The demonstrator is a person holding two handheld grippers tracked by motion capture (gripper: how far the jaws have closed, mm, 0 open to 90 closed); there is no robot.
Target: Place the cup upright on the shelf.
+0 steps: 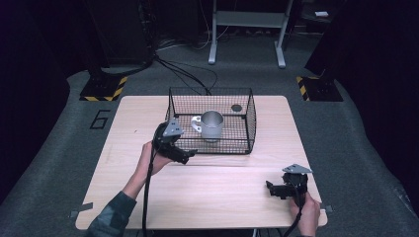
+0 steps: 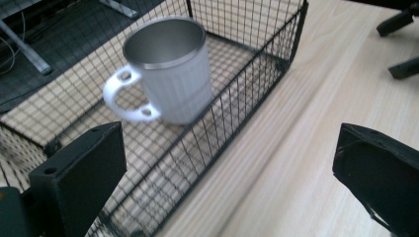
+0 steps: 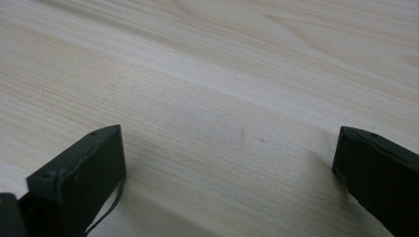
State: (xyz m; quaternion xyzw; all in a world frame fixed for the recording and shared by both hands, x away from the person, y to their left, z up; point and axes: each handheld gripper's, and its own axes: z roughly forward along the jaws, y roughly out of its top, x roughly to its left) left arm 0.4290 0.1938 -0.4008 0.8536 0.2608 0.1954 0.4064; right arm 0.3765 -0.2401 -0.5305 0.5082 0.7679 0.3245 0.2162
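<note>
**mk:** Black jaws on the left gripper (image 1: 184, 155) are spread wide with nothing in them, just outside the wire basket (image 1: 249, 118). The metal mug (image 2: 170, 69) stands upright inside it.

**jo:** Risk? I'd guess a jaw snags the mesh wall going in, or bumps the mug over — its handle (image 2: 123, 96) faces the left gripper.

**mk:** Right gripper (image 1: 282, 189) is also wide open and empty, low over the pale wood table (image 3: 237, 79), well apart. Beyond that — grey carpet, dark room, hazard-striped stands.

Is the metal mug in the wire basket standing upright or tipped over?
Upright. The mug stands on its base inside the wire basket, its open rim facing up and its handle out to the side.
</note>
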